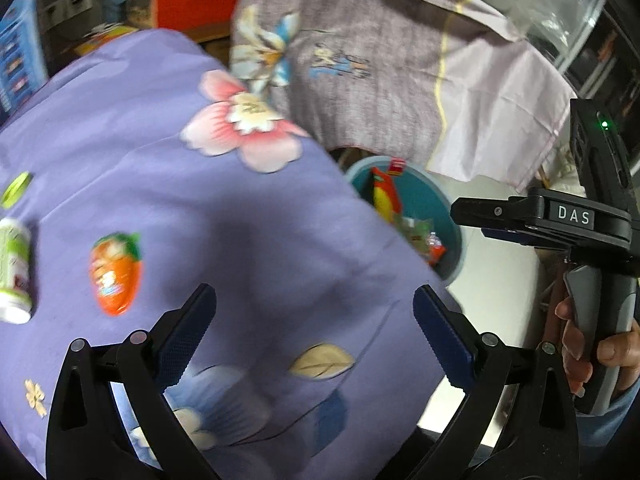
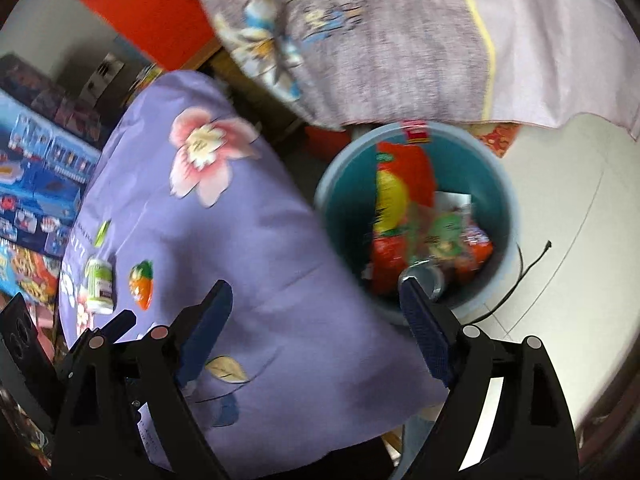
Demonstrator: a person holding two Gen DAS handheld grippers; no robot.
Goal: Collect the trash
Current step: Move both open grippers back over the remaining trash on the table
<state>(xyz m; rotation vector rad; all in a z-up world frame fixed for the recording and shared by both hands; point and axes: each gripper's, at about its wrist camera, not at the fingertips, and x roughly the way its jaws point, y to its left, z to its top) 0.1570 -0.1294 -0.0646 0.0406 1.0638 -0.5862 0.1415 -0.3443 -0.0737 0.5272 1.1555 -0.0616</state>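
The right gripper (image 2: 316,320), wide-spread and empty, hangs beside the teal bin (image 2: 505,184) of wrappers (left gripper (image 1: 316,324) likewise), the carrot-shaped packet (image 2: 142,284) lying left on the purple cloth (image 2: 280,280)

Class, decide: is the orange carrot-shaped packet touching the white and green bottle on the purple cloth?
Apart. The left wrist view shows bare purple cloth between the carrot-shaped packet and the bottle.

Black tool (image 1: 314,332) frames, ribbed blue pads (image 1: 444,336), silver rivets.
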